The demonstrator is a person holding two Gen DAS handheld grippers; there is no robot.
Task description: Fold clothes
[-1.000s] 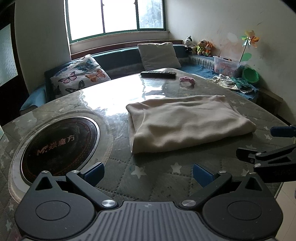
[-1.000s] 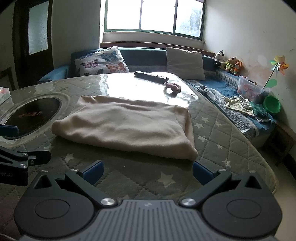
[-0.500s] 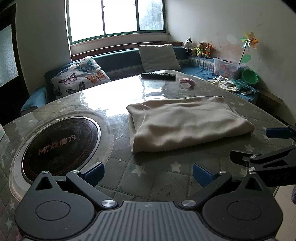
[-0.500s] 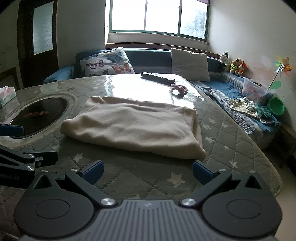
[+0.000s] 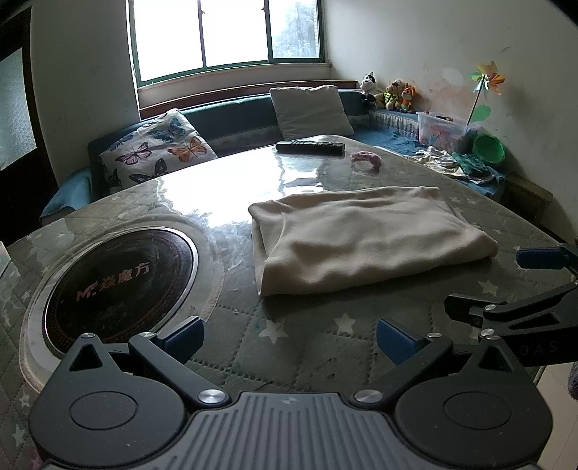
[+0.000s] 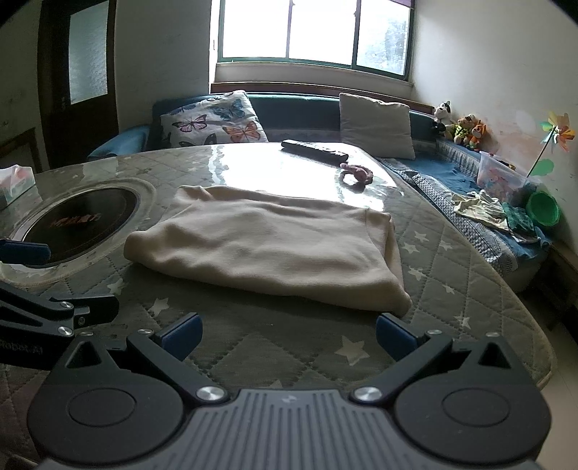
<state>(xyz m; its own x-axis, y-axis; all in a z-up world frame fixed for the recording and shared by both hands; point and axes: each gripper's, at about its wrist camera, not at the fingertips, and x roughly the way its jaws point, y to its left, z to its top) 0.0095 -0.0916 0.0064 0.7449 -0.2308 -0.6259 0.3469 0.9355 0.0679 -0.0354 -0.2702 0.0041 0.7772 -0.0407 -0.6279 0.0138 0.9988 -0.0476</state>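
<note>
Cream-coloured fleece, the folded garment (image 5: 365, 242), lies flat on the table (image 5: 307, 347), just beside the round black induction plate (image 5: 119, 285) set into the tabletop. No gripper touches it.

Left gripper (image 5: 289, 334): jaws spread wide, blue fingertips (image 5: 182, 334) well apart, nothing held. It hovers over the near table edge, short of the garment's near fold.

Right gripper (image 6: 287, 332): jaws likewise wide open, empty. Its right blue fingertip (image 6: 393, 334) sits just in front of the garment's near right corner; contact cannot be confirmed.

View differences:
- The left wrist view shows the right gripper at its right border, side-on, and printed lettering on the induction plate.
- The right wrist view shows the left gripper (image 6: 54, 307) at its left border, a tissue box (image 6: 16, 182) at the far left table edge and a dark door (image 6: 77, 72) with a frosted pane. The left wrist view shows neither box nor door clearly.

Surface: a quilted grey cover with white stars lies under a glossy transparent sheet. A black remote control (image 5: 310, 147) and a small pink item (image 5: 366, 159) lie at the far side.

Room: a teal bench (image 6: 300, 112) runs under the window (image 5: 225, 34), carrying a butterfly cushion (image 5: 159, 152) and a plain cushion (image 5: 310, 112). Plush toys (image 5: 392, 94), a plastic box (image 5: 442, 128), a pinwheel (image 5: 487, 77), a green bowl (image 5: 488, 148) and loose clothes (image 6: 480, 209) occupy the right side.
</note>
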